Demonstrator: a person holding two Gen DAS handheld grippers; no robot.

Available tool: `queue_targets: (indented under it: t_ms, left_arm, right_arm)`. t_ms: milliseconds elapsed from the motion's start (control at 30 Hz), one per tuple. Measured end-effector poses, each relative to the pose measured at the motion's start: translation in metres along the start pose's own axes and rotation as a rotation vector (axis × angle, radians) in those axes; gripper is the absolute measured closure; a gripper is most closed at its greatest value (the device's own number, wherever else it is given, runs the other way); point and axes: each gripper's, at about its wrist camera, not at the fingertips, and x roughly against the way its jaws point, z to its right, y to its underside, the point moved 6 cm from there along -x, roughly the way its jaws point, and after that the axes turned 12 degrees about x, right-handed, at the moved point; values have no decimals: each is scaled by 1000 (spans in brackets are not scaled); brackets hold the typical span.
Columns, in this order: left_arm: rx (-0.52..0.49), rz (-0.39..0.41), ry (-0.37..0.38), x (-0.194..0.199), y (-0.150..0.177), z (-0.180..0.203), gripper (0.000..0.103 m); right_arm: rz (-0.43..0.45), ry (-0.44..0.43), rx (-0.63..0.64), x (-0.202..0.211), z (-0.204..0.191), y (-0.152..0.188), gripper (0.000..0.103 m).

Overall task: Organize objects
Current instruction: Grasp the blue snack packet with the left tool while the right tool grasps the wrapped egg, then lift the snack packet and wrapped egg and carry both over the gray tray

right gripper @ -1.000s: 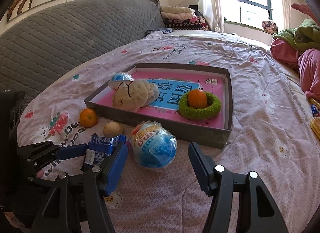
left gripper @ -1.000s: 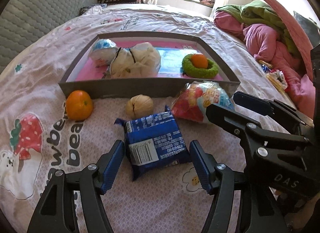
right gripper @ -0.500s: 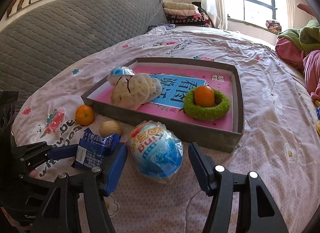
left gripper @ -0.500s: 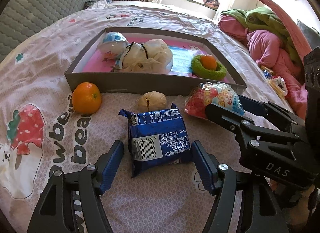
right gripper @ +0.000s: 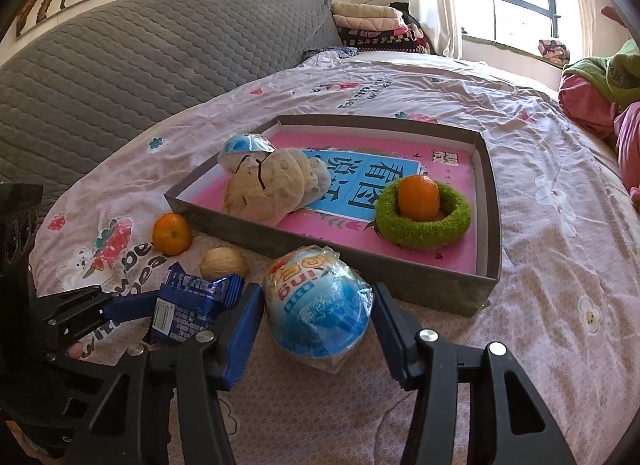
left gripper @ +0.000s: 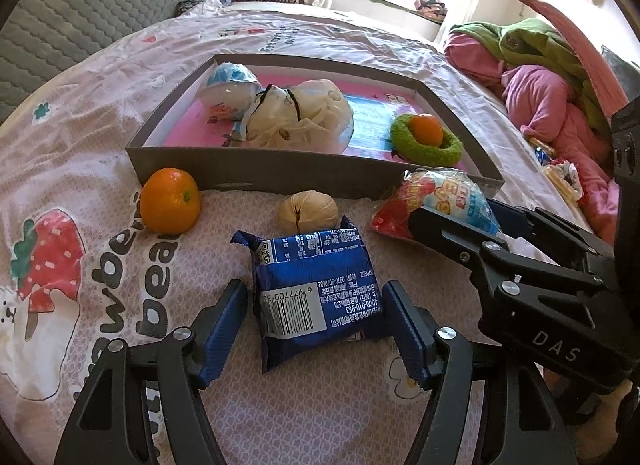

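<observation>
In the left wrist view, the left hand-held gripper [left gripper: 314, 325] sits at the bottom centre of the frame with its blue fingers spread apart around a blue snack packet [left gripper: 316, 297] lying on the bed sheet [left gripper: 100, 145]; the right finger seems to touch the packet's edge, the left one stands just clear of it. Above the packet, in the middle of the frame, a walnut [left gripper: 308, 211] lies beside a loose orange [left gripper: 171, 201], both just in front of the near wall of a grey tray [left gripper: 256, 169]. In the right wrist view, the right hand-held gripper [right gripper: 318, 325] is at the lower centre, its jaws closing around a wrapped toy egg [right gripper: 318, 307] — the egg sits between the fingers, and both blue pads look level with its sides, though a firm squeeze cannot be told. The egg rests on the bed, touching or just beside the tray's near wall. Inside the tray, a second orange [right gripper: 419, 198] sits in a green fuzzy ring [right gripper: 424, 221] at right of centre, while a bag of round biscuits [right gripper: 272, 189] and a second wrapped egg [right gripper: 246, 145] lie at the tray's left end — touching each other.
</observation>
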Motion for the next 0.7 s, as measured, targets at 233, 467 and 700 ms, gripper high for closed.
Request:
queue_targets:
  t_ms: [233, 467, 700]
  left_arm:
    - [16, -2, 19, 1, -2, -1, 37]
    - [8, 3, 29, 4, 1, -2, 42]
    - [-13, 11, 29, 8, 4, -2, 44]
  right_arm:
    - [13, 1, -17, 5, 3, 0, 49]
    - [23, -4, -39, 11, 7, 2, 49]
    - [28, -7, -49, 13, 8, 3, 49]
